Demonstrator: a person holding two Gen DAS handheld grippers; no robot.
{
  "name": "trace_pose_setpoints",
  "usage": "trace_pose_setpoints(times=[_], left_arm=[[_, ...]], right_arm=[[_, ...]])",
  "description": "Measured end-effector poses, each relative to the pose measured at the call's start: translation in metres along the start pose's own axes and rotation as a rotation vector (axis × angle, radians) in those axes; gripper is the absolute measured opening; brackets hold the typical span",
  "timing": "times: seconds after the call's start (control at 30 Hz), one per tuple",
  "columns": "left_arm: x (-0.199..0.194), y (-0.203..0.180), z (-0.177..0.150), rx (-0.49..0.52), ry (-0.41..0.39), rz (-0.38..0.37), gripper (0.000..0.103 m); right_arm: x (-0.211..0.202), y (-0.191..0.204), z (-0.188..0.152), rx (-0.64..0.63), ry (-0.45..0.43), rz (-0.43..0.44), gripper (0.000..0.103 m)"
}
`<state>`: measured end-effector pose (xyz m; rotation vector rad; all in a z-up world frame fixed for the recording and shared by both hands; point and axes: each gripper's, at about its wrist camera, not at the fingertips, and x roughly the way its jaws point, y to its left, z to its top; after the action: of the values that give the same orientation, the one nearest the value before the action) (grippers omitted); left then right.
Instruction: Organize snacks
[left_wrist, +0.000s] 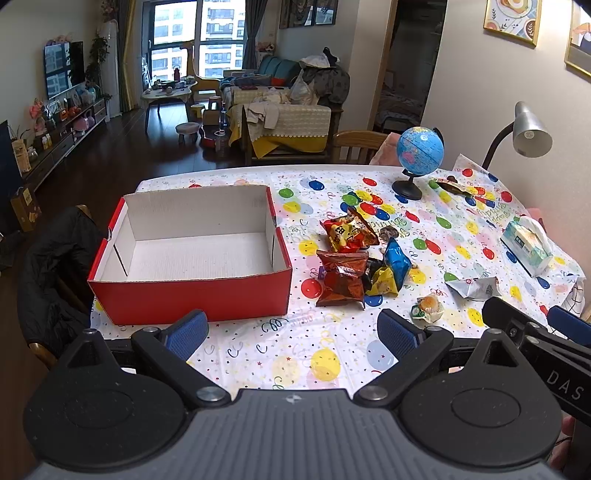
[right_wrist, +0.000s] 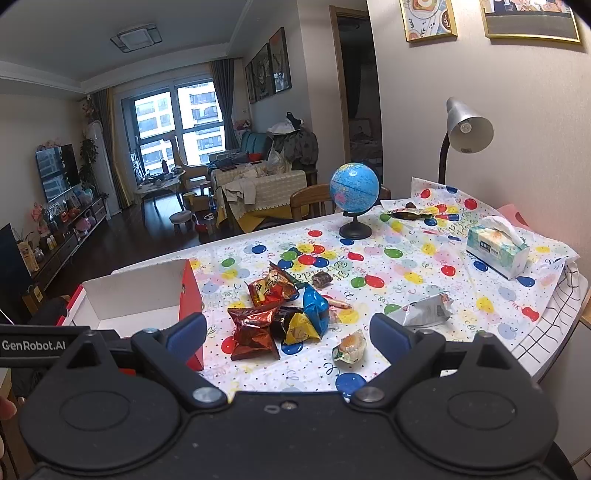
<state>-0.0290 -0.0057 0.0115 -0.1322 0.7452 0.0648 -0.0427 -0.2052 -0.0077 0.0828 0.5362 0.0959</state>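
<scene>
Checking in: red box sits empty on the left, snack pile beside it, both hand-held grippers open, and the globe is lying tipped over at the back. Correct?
One slip: the globe stands upright on its black stand, as the right wrist view shows. The rest holds: red box empty, snack pile beside it, left hand-held gripper and right hand-held gripper open.

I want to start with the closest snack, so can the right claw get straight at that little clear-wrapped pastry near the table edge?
Probably yes. The right claw is open and empty, and the clear-wrapped pastry lies apart from the snack pile, with only bare tablecloth in front of it.
</scene>
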Motion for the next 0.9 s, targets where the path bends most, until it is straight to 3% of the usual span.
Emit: trace_pose_setpoints(times=[0.57, 0.7, 0.9], left_arm=[[0.006, -0.006, 0.002, 0.012, 0.014, -0.021, 0.099], [0.010, -0.009, 0.004, 0.018, 0.019, -0.030, 0.099], [0.022, -0.021, 0.008, 0.031, 0.033, -0.039, 0.099]], right_arm=[[0.005, -0.004, -0.003, 0.014, 0.005, -0.012, 0.095], [0.005, -0.004, -0.003, 0.013, 0.007, -0.012, 0.089], [0.012, -0.013, -0.001, 0.020, 0.021, -0.010, 0.089]])
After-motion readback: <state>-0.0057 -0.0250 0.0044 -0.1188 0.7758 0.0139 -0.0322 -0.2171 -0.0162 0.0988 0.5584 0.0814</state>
